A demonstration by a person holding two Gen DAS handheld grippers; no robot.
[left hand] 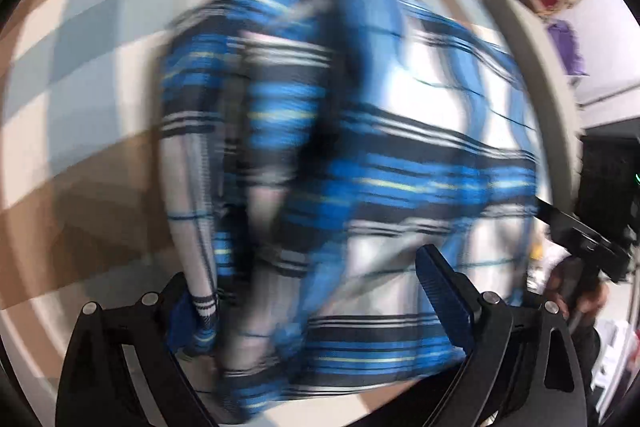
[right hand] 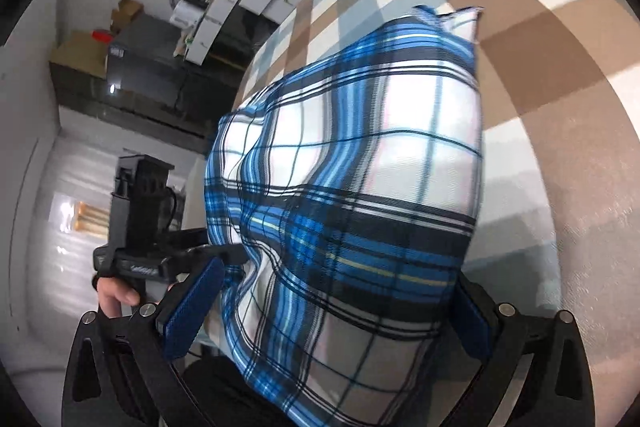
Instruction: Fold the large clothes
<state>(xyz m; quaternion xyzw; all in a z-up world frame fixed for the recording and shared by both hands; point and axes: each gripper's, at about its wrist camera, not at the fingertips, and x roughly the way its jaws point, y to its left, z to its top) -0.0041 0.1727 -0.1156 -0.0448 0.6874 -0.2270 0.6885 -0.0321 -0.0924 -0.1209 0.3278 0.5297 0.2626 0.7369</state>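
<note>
Nearest to me in the left wrist view, my left gripper [left hand: 320,311] has its blue-padded fingers spread wide, with the blue, white and black plaid shirt of thin woven cloth [left hand: 340,155] hanging across the gap. I cannot tell whether a fold is caught against the left pad [left hand: 184,319] or only draped past it. The whole garment is smeared with motion blur there.

My right gripper [right hand: 328,311] also stands with its jaws apart, and the same plaid shirt [right hand: 360,187] billows between the pads; whether it pinches any cloth I cannot tell, since the fabric covers the gap.

The shirt is in front of both tools, bunched and ballooning above the table covered in a brown, grey and cream checked cloth [right hand: 540,75], not flat on it. A corner [right hand: 452,17] points away at the far end.

My worries, as I judge them: with both jaws this wide, the cloth could slip free and fall in a heap, losing any crease line. Swinging fast could trap air and lay it down wrinkled or skewed. The person's hand [right hand: 116,297] on the other handle is close, so the tools could knock together. The left side hangs near the table's edge [right hand: 256,67], where cloth might slide off.
</note>
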